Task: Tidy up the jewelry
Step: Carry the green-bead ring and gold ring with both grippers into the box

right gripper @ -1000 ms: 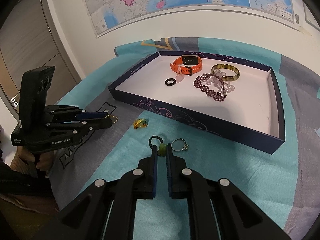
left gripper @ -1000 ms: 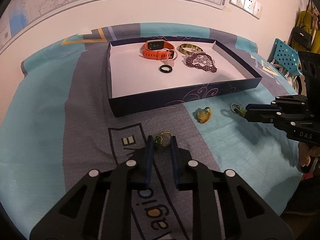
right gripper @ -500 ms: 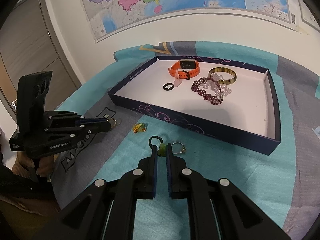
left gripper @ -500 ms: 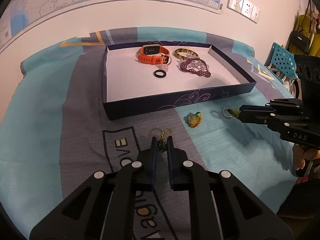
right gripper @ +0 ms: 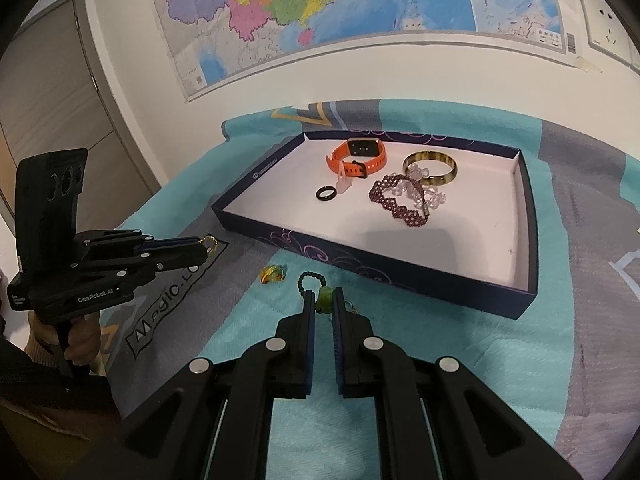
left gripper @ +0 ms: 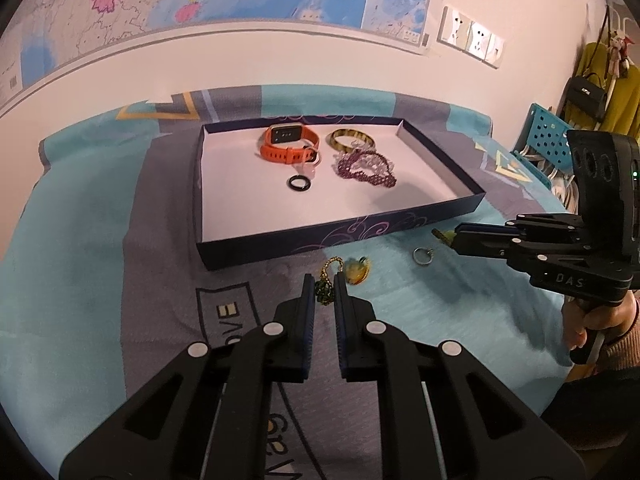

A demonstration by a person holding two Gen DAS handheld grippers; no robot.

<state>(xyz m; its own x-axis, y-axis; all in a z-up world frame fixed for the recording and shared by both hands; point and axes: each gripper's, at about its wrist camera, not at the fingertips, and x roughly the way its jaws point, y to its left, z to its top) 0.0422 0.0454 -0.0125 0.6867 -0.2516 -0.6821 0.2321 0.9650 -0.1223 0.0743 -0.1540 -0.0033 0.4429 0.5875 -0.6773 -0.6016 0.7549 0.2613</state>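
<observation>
Surface: teal-grey cloth (left gripper: 80,280), map (right gripper: 320,0) behind.
Left gripper (left gripper: 324,286): clamped on gold chain charm (left gripper: 325,289).
Right gripper (right gripper: 323,300): clamped on green bead loop (right gripper: 322,295).
Tray (right gripper: 400,276): holds watch (right gripper: 358,156), bangle (right gripper: 430,167), bracelet (right gripper: 400,204), black ring (right gripper: 325,193).

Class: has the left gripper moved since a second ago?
Yes. The left gripper has moved closer to the dark blue cardboard box, carrying the green-and-gold chain charm.
</observation>
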